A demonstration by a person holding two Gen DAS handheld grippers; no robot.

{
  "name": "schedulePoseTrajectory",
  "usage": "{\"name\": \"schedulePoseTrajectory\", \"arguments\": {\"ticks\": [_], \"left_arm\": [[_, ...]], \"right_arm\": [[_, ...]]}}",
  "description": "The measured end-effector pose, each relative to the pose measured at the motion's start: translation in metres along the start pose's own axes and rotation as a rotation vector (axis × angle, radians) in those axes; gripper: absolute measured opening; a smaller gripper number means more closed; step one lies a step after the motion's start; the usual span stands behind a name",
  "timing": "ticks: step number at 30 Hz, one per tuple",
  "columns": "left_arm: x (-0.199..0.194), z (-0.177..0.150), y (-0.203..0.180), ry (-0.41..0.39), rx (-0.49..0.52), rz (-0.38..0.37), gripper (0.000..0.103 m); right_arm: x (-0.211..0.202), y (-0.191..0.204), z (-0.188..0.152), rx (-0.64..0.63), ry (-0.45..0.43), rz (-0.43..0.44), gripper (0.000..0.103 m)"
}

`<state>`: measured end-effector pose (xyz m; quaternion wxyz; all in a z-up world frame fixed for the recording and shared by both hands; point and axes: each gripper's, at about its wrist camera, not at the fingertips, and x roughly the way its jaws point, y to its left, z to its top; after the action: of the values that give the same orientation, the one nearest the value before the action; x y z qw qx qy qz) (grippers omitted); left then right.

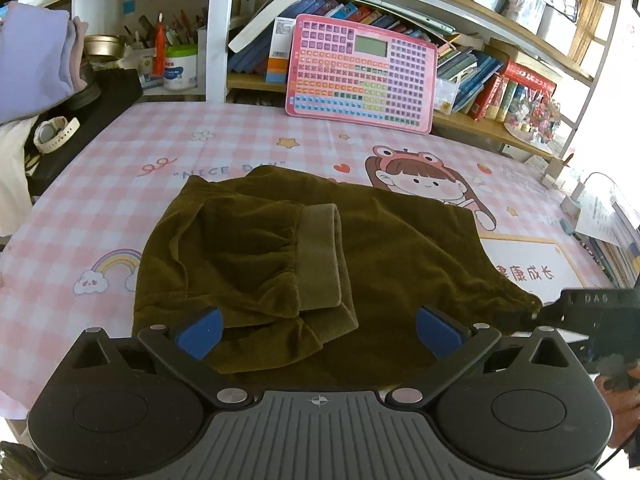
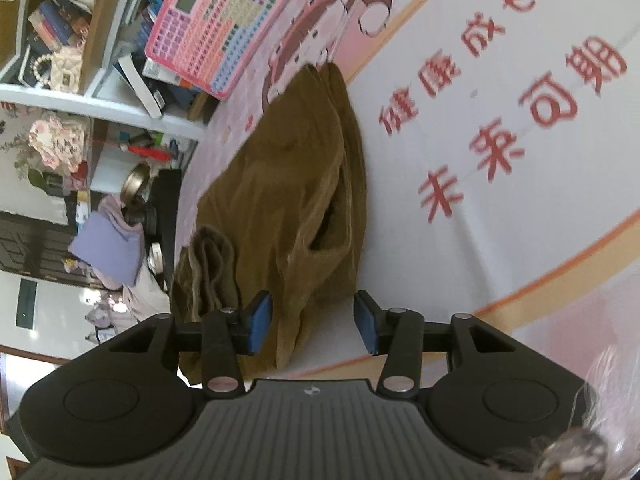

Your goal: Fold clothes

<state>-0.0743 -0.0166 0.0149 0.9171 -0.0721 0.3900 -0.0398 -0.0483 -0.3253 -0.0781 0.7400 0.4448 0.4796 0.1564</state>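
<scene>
We hold both tongs, left (image 1: 318, 330) and right (image 2: 314, 322), released over the near edge of the trousers (image 1: 320, 256), half-folded on the tabletop (image 1: 120, 168); a one-layer pinch could undo the fold.

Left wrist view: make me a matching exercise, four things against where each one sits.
Things:
1. olive garment
2. pink keypad toy
3. white watch
4. rainbow print

Places:
A. on the black surface at the far left
B. on the tablecloth, just left of the garment
C. spread over the middle of the table, in front of the left gripper
D. leaning against the bookshelf

Pairs: 1-C, 2-D, 3-A, 4-B
</scene>
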Motion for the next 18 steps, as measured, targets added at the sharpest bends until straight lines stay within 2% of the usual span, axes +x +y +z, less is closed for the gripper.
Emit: {"name": "schedulePoseTrajectory", "arguments": {"ticks": [8, 13, 15, 17, 18], "left_arm": [[-0.002, -0.003, 0.002, 0.005, -0.009, -0.004, 0.103], [-0.009, -0.006, -0.001, 0.003, 0.031, -0.031, 0.103], [-0.008, -0.007, -0.010, 0.014, 0.089, -0.055, 0.103], [-0.004, -0.008, -0.026, 0.011, 0.175, -0.073, 0.102], [-0.003, -0.008, -0.034, 0.010, 0.219, -0.081, 0.102]], "right_arm": [[0.010, 0.004, 0.019, 0.065, -0.087, -0.011, 0.046], [0.006, 0.002, 0.032, 0.100, -0.128, 0.035, 0.044], [0.009, 0.002, 0.034, 0.101, -0.128, 0.026, 0.033], [0.013, 0.006, 0.034, 0.085, -0.122, 0.005, 0.013], [0.014, 0.008, 0.033, 0.076, -0.122, -0.001, 0.009]]}}
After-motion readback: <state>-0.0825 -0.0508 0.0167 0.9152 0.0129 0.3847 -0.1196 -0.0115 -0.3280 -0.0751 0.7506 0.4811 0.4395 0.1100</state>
